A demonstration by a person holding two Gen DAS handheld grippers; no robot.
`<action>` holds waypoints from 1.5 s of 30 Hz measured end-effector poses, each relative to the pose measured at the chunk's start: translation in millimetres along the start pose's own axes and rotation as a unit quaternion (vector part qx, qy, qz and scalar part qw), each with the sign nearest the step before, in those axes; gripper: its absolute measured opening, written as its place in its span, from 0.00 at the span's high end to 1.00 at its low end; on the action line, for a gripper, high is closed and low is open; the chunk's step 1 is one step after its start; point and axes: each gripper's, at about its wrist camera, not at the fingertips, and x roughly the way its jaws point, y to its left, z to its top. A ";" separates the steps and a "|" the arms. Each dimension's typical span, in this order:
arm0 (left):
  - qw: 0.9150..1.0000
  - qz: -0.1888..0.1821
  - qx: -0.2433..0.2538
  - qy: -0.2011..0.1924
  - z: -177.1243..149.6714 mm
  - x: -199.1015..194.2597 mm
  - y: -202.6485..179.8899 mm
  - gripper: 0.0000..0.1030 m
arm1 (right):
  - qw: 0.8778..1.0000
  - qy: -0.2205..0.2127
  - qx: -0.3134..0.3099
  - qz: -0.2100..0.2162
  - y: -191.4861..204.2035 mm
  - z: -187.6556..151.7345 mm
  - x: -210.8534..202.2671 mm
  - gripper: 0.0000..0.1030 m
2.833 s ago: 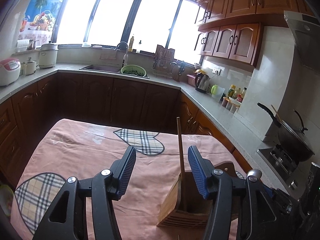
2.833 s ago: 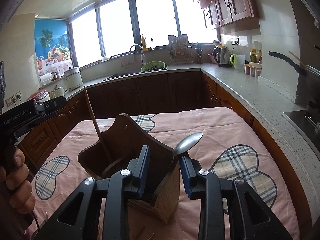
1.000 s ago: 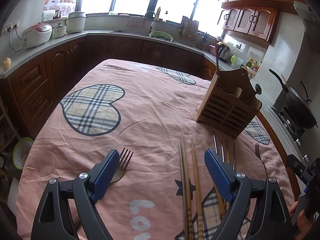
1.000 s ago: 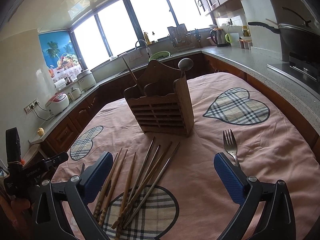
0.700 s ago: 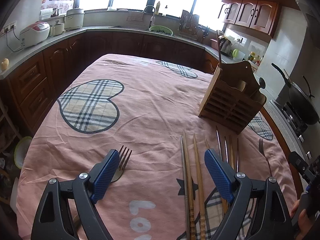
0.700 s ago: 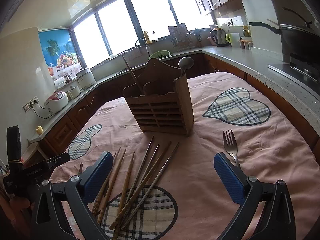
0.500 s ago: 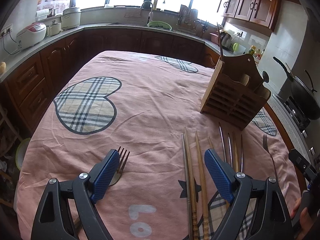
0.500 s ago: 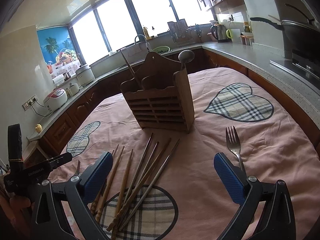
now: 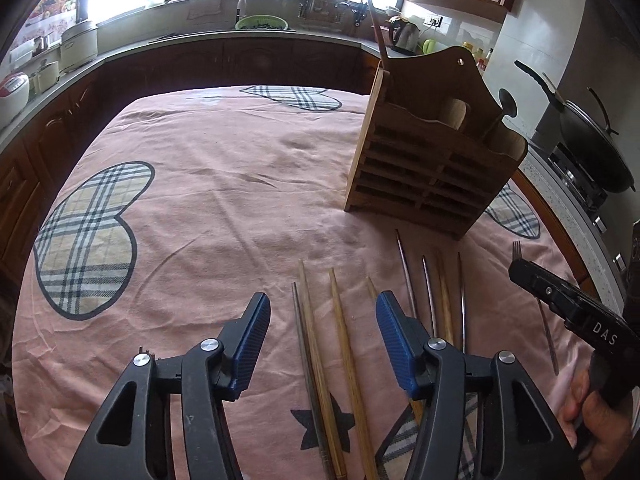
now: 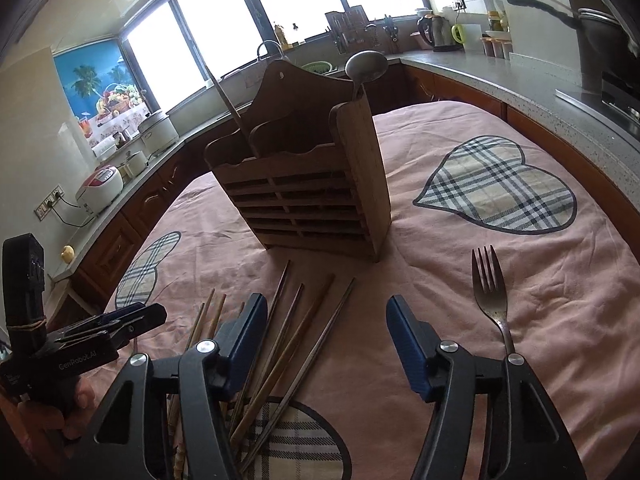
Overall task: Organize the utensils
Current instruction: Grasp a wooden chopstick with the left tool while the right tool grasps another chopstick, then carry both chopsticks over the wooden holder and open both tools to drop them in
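Both tongs, left (image 9: 323, 320) and right (image 10: 326, 322), we are holding wide over loose wooden and metal chopsticks (image 10: 298, 336) lying on the pink-clothed counter (image 9: 208, 200) before the slatted wooden utensil holder (image 10: 308, 200)

The left claw (image 9: 323, 330) hangs with its jaws apart above the loose brown wooden and grey metal chopsticks (image 9: 344, 344), which fan across the pink cloth-covered counter (image 9: 208, 216) straight ahead of both claws. Beyond them the slatted brown wooden utensil holder (image 9: 424, 172) stands upright and blocks the way forward; a thin wooden stick (image 9: 375, 26) and a metal spoon (image 10: 366, 68) rise out of its top. To the left of the holder the cloth lies bare. The right claw (image 10: 326, 334), also spread, has bare cloth just ahead between the chopsticks and a metal fork (image 10: 491, 292) lying to its right.
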 end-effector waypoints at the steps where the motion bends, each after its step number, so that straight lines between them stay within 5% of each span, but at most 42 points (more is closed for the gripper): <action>1: 1.000 0.000 0.006 0.007 2.6 6.7 -1.8 0.52 | 1.000 0.007 0.004 0.000 -2.1 0.9 6.1 0.51; 5: 0.999 0.008 0.026 0.033 10.9 32.9 -7.0 0.58 | 0.999 0.031 0.013 -0.009 -8.4 6.4 28.4 0.63; 14: 0.995 0.023 0.069 0.067 19.9 77.7 -28.0 0.68 | 0.996 0.087 0.007 -0.021 -11.5 4.2 72.2 0.72; 18: 0.994 0.022 0.078 0.077 17.7 86.4 -32.9 0.91 | 0.996 0.080 -0.012 -0.035 -5.6 5.4 78.0 0.76; 20: 0.994 0.021 0.081 0.074 17.0 85.5 -34.9 0.93 | 0.995 0.079 -0.023 -0.051 -4.3 5.8 80.9 0.90; 23: 0.995 0.007 0.068 0.074 16.6 84.5 -31.5 0.94 | 0.995 0.079 -0.024 -0.051 -5.1 6.2 81.4 0.91; 34: 0.999 -0.047 0.006 0.023 16.5 23.5 -6.5 0.95 | 0.999 0.043 0.001 0.002 -8.6 12.5 34.9 0.95; 45: 0.997 -0.061 -0.002 -0.048 0.9 -71.5 1.9 0.96 | 0.999 -0.027 -0.015 0.025 17.8 28.1 -34.2 0.96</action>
